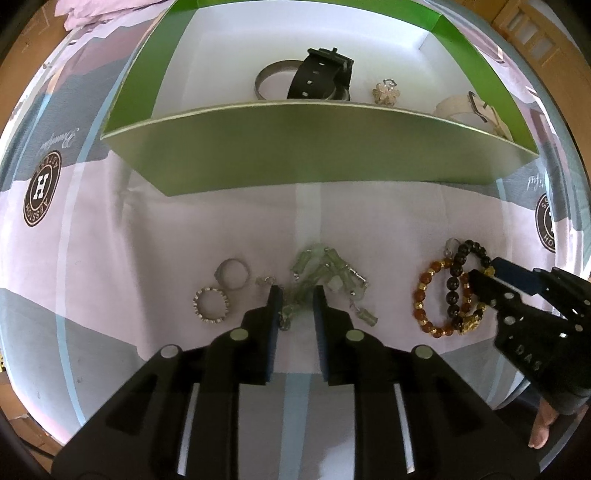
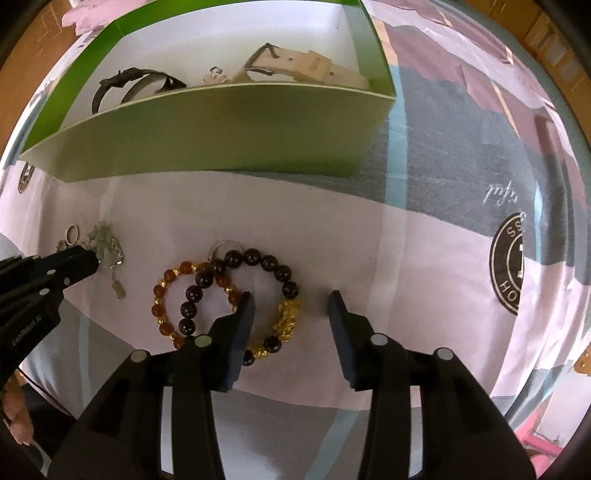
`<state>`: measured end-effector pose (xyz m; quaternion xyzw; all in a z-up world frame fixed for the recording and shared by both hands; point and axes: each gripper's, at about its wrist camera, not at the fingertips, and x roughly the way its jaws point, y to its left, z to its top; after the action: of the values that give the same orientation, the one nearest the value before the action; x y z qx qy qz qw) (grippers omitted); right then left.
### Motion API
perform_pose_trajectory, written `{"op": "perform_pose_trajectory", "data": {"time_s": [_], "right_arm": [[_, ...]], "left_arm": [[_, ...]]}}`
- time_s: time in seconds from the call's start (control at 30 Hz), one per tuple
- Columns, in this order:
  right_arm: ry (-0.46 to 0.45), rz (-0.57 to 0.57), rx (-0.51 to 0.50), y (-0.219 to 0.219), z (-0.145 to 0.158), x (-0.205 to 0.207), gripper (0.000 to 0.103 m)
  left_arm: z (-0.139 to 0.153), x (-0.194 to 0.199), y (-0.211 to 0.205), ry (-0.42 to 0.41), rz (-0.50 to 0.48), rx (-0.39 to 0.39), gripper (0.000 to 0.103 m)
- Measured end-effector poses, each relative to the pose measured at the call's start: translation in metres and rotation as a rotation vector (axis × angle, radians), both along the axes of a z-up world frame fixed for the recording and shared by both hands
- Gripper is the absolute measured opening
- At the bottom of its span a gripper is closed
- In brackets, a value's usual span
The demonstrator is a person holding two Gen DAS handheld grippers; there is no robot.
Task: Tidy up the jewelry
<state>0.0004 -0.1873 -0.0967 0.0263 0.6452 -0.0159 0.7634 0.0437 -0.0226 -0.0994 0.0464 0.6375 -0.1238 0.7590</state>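
Note:
A green box (image 1: 295, 147) with a white floor holds a black strap (image 1: 319, 75), a metal bangle (image 1: 269, 75), a small clover charm (image 1: 386, 92) and a cream strap (image 1: 469, 107). In front of it on the cloth lie two rings (image 1: 221, 291), a pale green stone bracelet (image 1: 325, 280), an amber bead bracelet (image 2: 173, 295) and a black bead bracelet (image 2: 258, 295) with a gold charm. My left gripper (image 1: 297, 291) is open, its fingers down around the green bracelet. My right gripper (image 2: 291, 299) is open, with the black bracelet's gold charm between its fingers.
The bed cloth (image 1: 110, 258) is pale pink and grey with round brown logos (image 1: 42, 186). The box's front wall (image 2: 221, 129) stands just beyond the jewelry. A wooden floor and furniture (image 1: 532, 33) show past the cloth's edges.

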Motion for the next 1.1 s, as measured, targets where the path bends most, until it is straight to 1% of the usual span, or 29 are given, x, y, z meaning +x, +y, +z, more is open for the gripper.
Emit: {"op": "perform_pose_trajectory", "data": {"time_s": [0.07,0.1,0.13,0.3,0.33,0.4,0.53,0.7,0.77,0.8,0.93,1.1], "right_arm": [[-0.004,-0.001,0.023,0.002,0.001,0.0,0.014],[-0.011,-0.002,0.03,0.002,0.003,-0.001,0.012],[-0.015,-0.004,0.038,0.001,0.004,0.0,0.012],[-0.054,-0.014,0.083,-0.006,0.02,0.0,0.011],[-0.063,-0.015,0.085,-0.006,0.023,0.001,0.009],[-0.093,-0.02,0.093,-0.008,0.031,0.002,0.009],[-0.1,-0.012,0.073,-0.017,0.034,0.002,0.009],[-0.023,-0.025,0.055,-0.019,0.011,0.011,0.01],[-0.006,-0.03,0.04,-0.02,0.006,0.011,0.02],[-0.004,-0.031,0.039,-0.019,0.004,0.012,0.021],[0.015,-0.018,0.043,-0.013,-0.005,0.013,0.022],[0.001,0.0,0.011,-0.004,-0.01,0.015,0.022]], "left_arm": [[0.0,0.0,0.001,-0.003,0.006,-0.003,0.016],[0.001,0.0,0.002,-0.007,0.01,-0.007,0.01],[0.003,-0.001,0.003,-0.008,0.014,-0.02,0.008],[0.015,-0.002,0.007,-0.032,0.02,-0.05,0.007],[0.018,-0.003,0.007,-0.04,0.02,-0.056,0.008],[0.022,-0.004,0.008,-0.051,0.018,-0.058,0.007],[0.025,-0.007,0.005,-0.067,0.014,-0.037,0.008],[0.021,-0.011,0.004,-0.053,0.012,-0.026,0.007],[0.02,-0.01,0.004,-0.047,0.01,-0.024,0.007],[0.019,-0.01,0.004,-0.046,0.009,-0.024,0.007],[0.016,-0.007,-0.001,-0.043,0.006,-0.022,0.008],[0.011,-0.007,-0.003,-0.036,0.004,-0.015,0.008]]}}
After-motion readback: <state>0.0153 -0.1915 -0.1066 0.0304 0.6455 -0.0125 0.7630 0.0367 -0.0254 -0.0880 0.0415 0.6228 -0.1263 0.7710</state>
